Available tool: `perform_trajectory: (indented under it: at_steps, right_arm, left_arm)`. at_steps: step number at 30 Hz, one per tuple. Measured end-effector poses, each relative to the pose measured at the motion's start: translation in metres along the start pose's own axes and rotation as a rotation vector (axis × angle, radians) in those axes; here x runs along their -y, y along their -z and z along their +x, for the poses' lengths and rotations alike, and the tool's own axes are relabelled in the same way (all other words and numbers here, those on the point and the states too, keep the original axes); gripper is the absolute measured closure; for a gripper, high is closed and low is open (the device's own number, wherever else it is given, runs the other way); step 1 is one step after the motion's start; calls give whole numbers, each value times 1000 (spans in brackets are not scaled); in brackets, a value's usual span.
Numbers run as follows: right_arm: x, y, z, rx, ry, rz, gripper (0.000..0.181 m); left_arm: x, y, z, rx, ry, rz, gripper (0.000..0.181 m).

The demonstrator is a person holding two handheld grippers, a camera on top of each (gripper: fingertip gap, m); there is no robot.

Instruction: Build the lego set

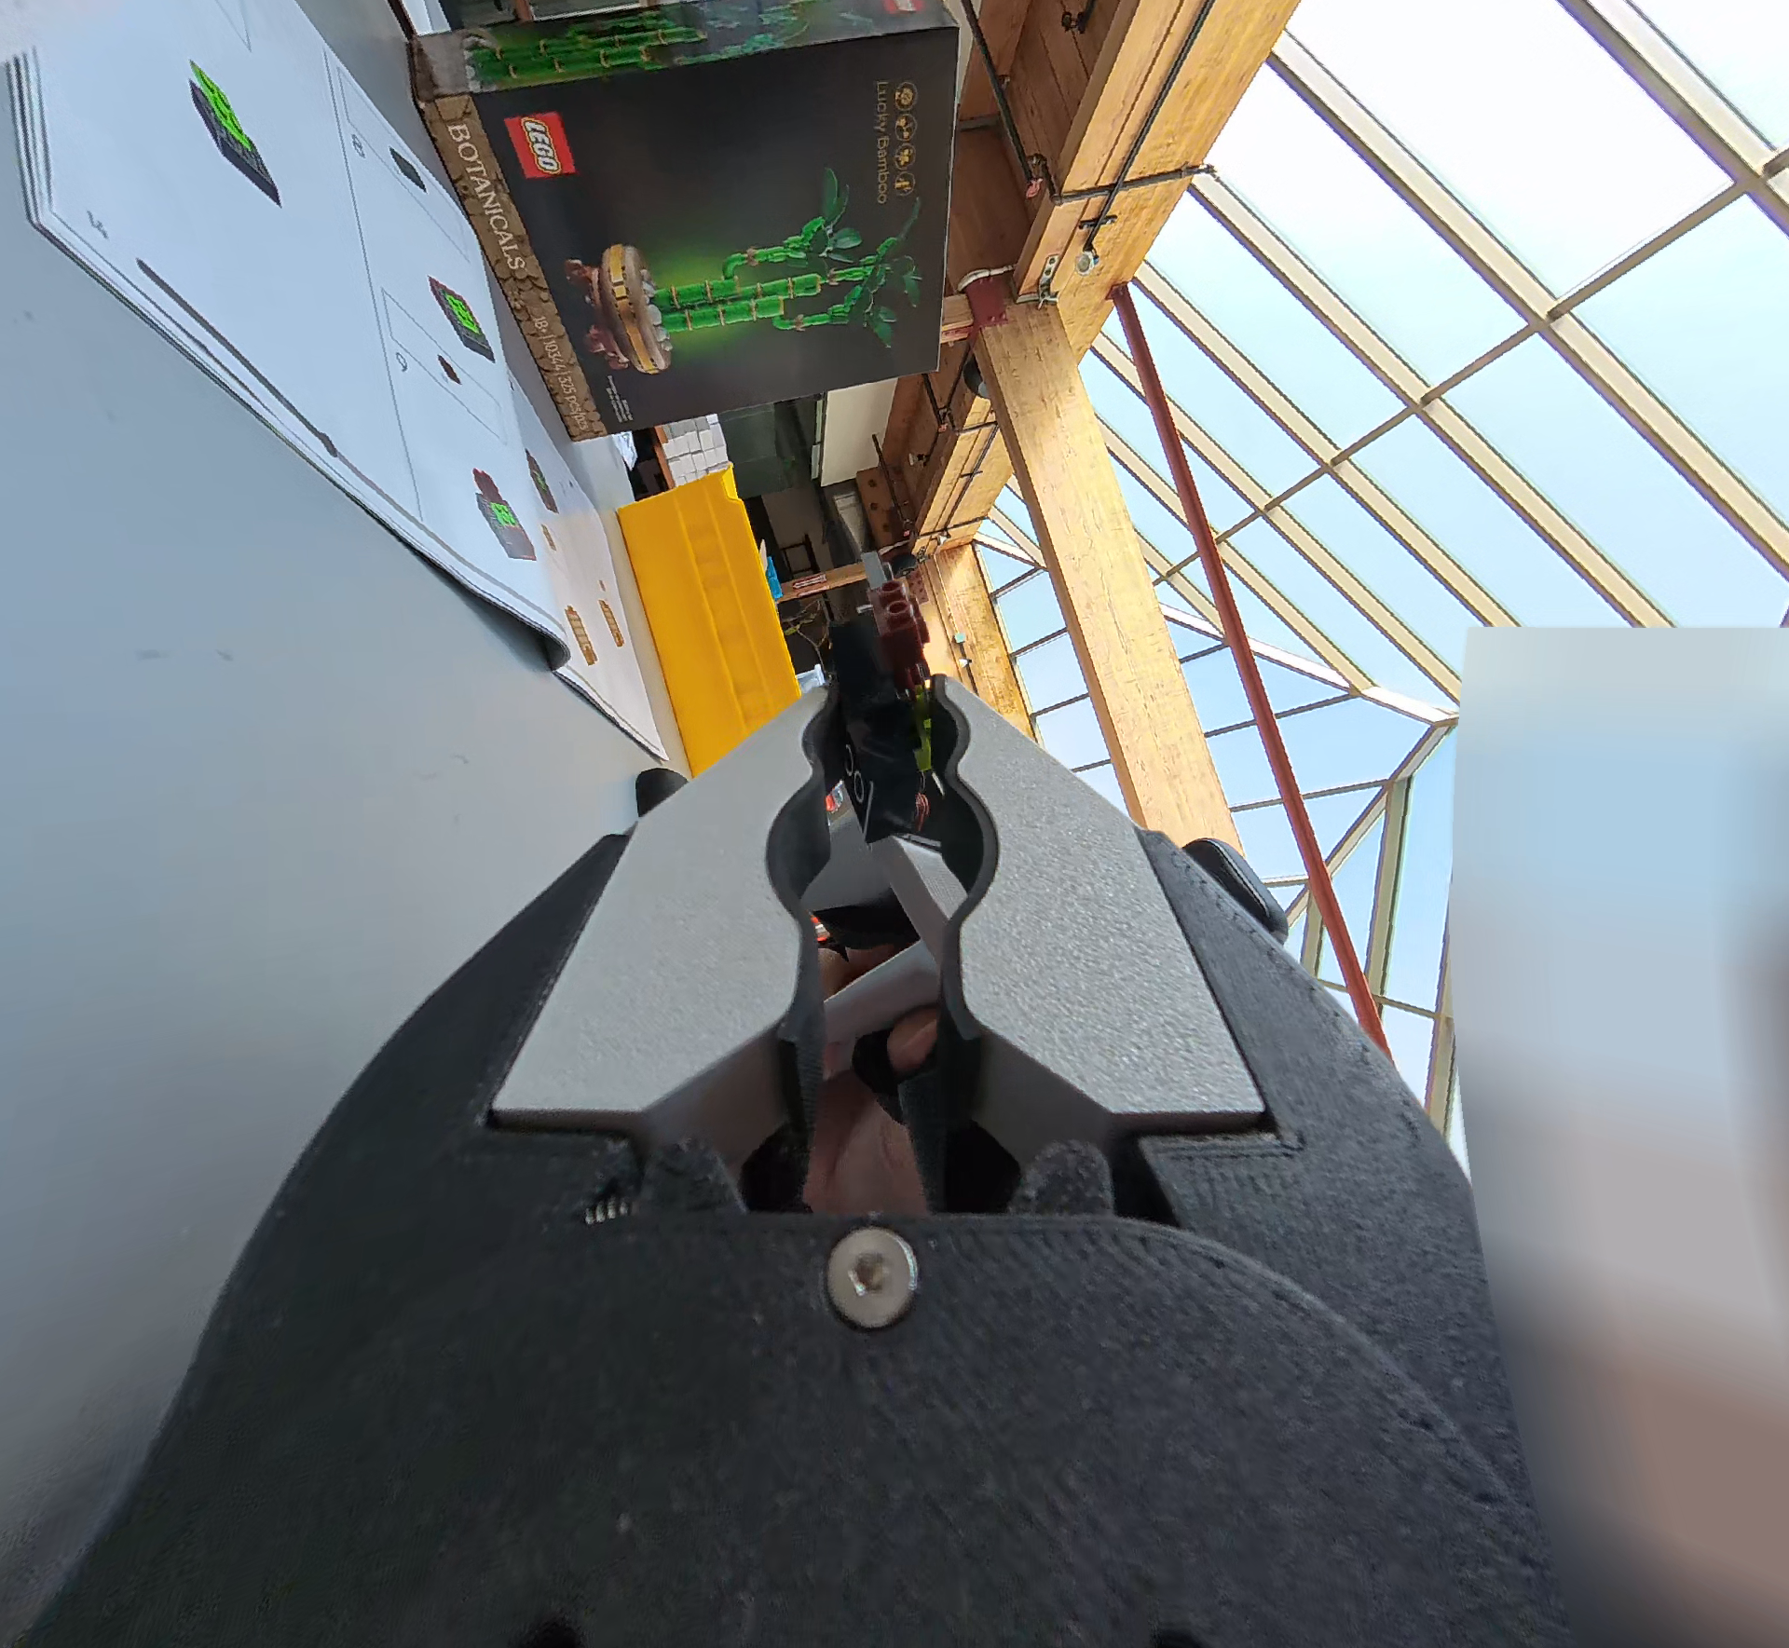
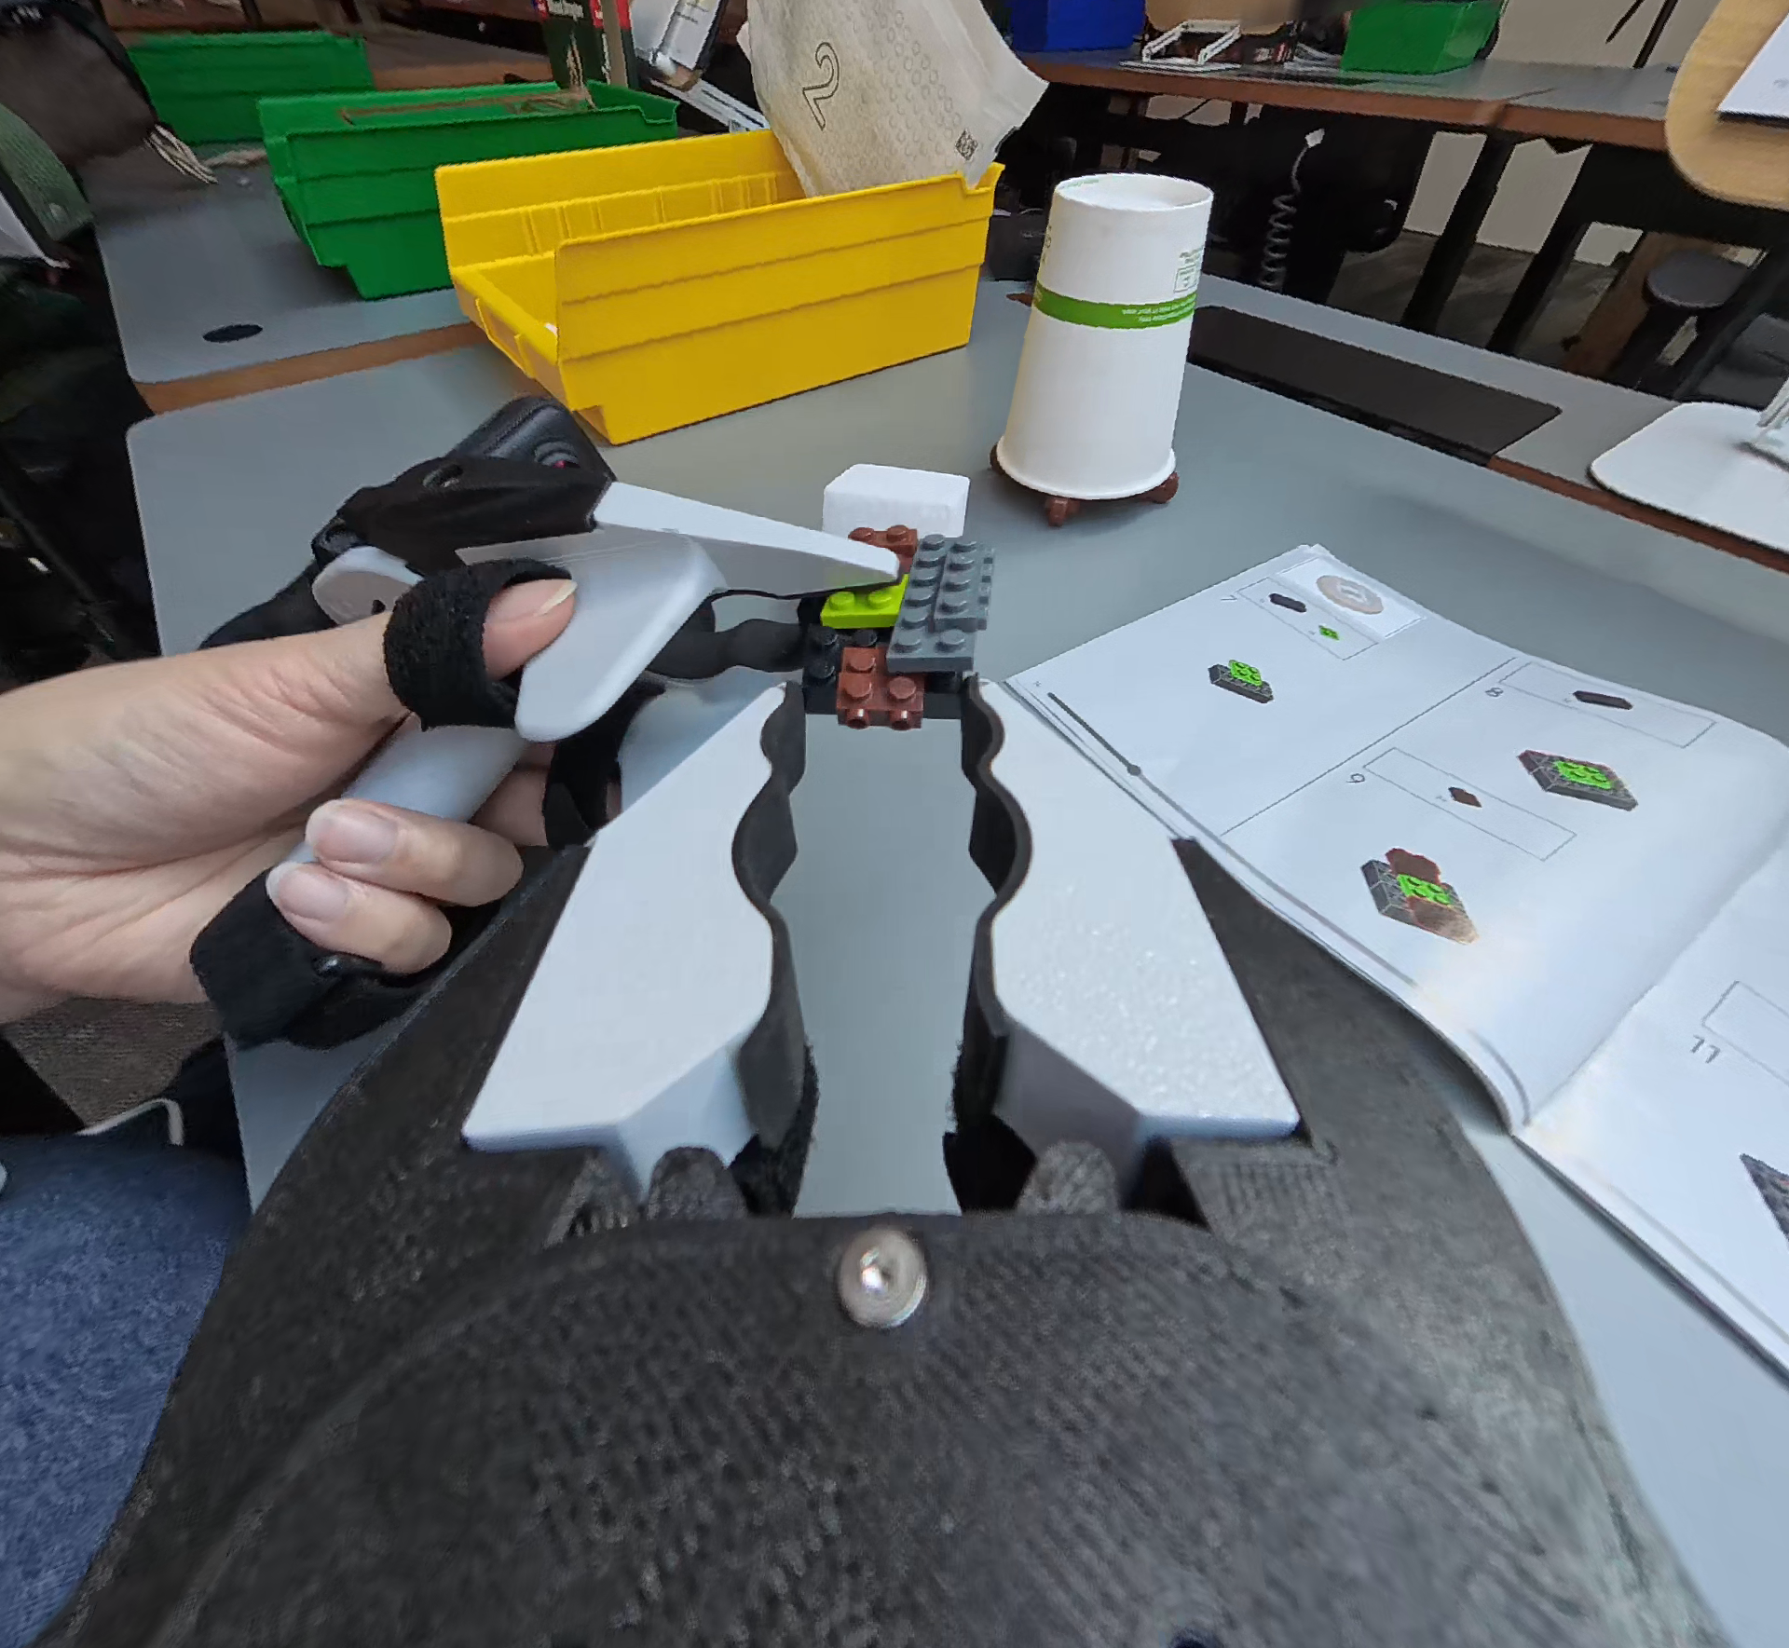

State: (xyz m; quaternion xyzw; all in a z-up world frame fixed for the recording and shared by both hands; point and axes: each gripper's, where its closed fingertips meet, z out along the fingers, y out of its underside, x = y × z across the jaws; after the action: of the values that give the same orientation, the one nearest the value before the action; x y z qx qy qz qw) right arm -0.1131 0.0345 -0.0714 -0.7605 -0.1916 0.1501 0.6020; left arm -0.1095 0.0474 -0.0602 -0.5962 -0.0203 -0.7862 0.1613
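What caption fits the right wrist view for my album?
Left gripper holds a small lego assembly before the open right gripper, instruction booklet alongside.

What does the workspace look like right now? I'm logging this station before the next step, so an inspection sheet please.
Surface: grey table, mostly bare near the grippers.
Job's things: small brick assembly of grey, lime, brown and black pieces; open instruction booklet; set box standing upright.
Clutter: yellow bin, paper bag in it, upturned paper cup, white block.
Grippers: left gripper shut on the brick assembly; right gripper open, tips either side of its near edge.
Cables: nothing seen on the table.
Surroundings: green bins, other tables, skylight.
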Motion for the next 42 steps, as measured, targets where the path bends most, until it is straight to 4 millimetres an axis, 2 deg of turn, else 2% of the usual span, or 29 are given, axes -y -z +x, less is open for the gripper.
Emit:
perform_trajectory:
  at_steps: [4, 18, 29, 34, 42]
  right_arm:
    - [0, 1, 2, -6, -22, 39, 148]
    - [2, 0, 5, -167, 190, 16, 149]
    - [4, -3, 12, -169, 36, 19, 149]
    - [13, -1, 10, -196, 159, 46, 149]
    - [31, 4, 6, -199, 286, 77, 149]
  left_arm:
    - [-1, -1, 0, 9, -21, -8, 167]
    - [0, -5, 1, 11, -30, 4, 164]
    - [5, -10, -2, 27, -49, 66, 165]
    - [6, -11, 7, -47, -8, 83, 166]
    - [10, -11, 27, -233, 151, 109, 167]
